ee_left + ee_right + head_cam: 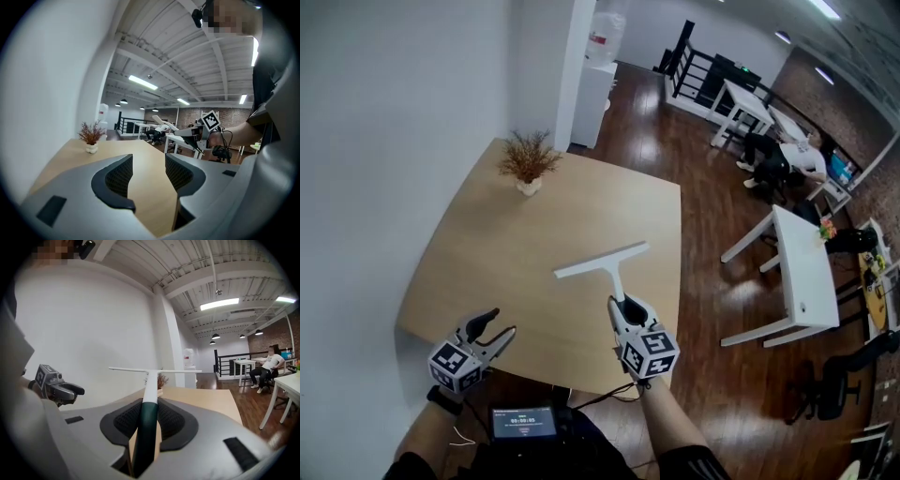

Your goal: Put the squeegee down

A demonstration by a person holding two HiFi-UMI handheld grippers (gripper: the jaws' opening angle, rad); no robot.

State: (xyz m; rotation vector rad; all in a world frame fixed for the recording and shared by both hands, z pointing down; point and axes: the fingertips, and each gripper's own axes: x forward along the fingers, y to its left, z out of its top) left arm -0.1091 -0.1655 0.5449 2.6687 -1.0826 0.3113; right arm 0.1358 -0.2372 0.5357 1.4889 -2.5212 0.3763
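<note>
A white squeegee (605, 262) with a dark green grip is held out over the wooden table (506, 253), its wide blade pointing away from me. My right gripper (627, 307) is shut on its handle near the table's front edge. In the right gripper view the squeegee (151, 385) runs straight out between the pads, blade level and above the tabletop. My left gripper (494, 323) hovers open at the table's front left edge with nothing between its fingers. Through the left gripper view, the left gripper (147, 174) shows only bare table between its pads.
A small potted dry plant (528, 162) stands at the table's far left, close to the white wall. White desks (795, 272) and seated people are off to the right across the dark wood floor. A small screen (523, 422) sits at my waist.
</note>
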